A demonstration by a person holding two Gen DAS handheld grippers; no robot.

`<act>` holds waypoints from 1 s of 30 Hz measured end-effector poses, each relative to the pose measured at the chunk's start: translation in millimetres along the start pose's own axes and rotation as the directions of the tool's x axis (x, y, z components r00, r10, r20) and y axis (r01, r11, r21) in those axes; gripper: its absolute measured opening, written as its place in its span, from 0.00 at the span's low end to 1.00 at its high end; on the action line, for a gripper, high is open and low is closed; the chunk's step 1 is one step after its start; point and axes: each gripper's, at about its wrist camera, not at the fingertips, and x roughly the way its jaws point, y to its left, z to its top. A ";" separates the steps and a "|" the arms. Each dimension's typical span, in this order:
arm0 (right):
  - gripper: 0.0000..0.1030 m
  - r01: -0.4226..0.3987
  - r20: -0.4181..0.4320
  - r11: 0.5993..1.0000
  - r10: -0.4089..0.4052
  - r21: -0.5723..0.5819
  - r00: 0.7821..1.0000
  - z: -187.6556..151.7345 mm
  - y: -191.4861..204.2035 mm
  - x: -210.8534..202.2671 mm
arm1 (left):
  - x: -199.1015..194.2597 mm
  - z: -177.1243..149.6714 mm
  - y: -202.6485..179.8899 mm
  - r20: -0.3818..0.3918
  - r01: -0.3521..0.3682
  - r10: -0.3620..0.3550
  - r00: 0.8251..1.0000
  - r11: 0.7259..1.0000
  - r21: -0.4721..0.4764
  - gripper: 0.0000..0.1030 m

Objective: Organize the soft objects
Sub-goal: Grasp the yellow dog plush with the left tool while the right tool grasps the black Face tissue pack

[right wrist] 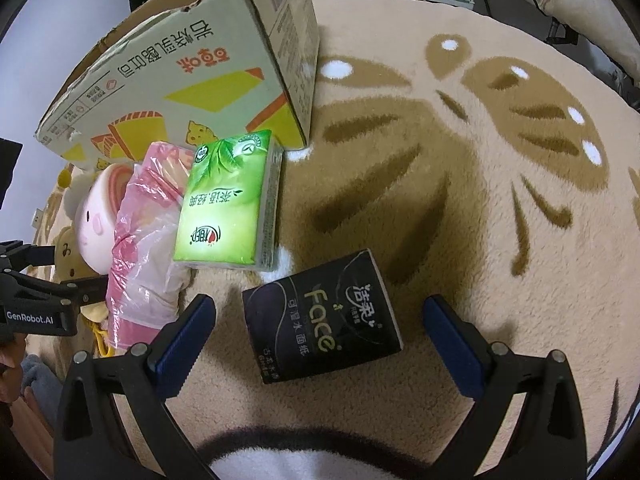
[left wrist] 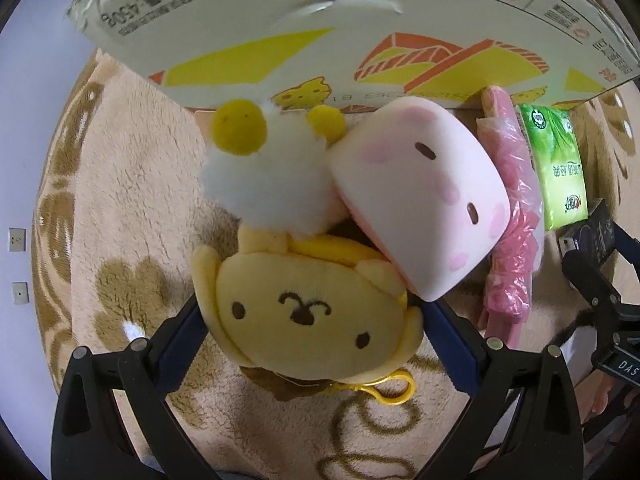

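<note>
The pink toy point(left wrist: 420, 196) hides part of the yellow plush point(left wrist: 312, 308).

The dog plush point(left wrist: 308, 312) lies before the box point(left wrist: 360, 40), pillow point(left wrist: 420, 200) beside it, tissue pack point(left wrist: 560, 168) farther right.

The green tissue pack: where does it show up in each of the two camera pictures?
Left wrist view: the green tissue pack lies at the right edge, just beyond the pink plastic bag.
Right wrist view: it lies left of centre, resting partly on that bag.
Shared landmark: the cardboard box stands behind it in both.
</note>
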 end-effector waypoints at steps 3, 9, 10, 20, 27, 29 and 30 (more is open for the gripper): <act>0.99 0.007 -0.001 1.000 -0.007 -0.001 1.000 -1.5 1.3 0.4 | 3.3 0.9 3.5 0.009 0.001 -0.001 1.000 1.000 -0.003 0.94; 0.85 0.019 0.008 1.000 -0.020 0.007 1.000 -3.3 -0.4 -2.1 | 0.7 -5.1 6.2 0.033 -0.004 0.004 0.999 1.000 -0.004 0.89; 0.82 0.013 0.011 1.000 -0.013 0.004 1.000 -3.9 0.0 -2.9 | 0.9 -5.2 7.7 0.035 -0.001 0.001 0.999 1.000 -0.009 0.88; 0.73 -0.004 0.119 1.000 0.007 -0.031 0.993 -7.4 11.5 -30.1 | -17.2 -20.0 13.4 0.073 -0.019 0.022 0.997 0.999 -0.044 0.82; 0.73 -0.017 0.248 0.999 0.026 -0.039 0.968 -16.0 13.0 -69.1 | -50.7 -42.3 17.9 0.162 -0.034 0.046 0.986 0.997 -0.076 0.83; 0.73 -0.031 0.276 0.999 0.039 -0.035 0.960 -19.9 7.7 -81.7 | -64.2 -47.5 20.1 0.202 -0.039 0.056 0.978 0.996 -0.086 0.83; 0.73 -0.037 0.288 0.999 0.044 -0.028 0.957 -21.4 5.8 -85.7 | -72.0 -50.9 20.0 0.223 -0.045 0.064 0.973 0.995 -0.091 0.83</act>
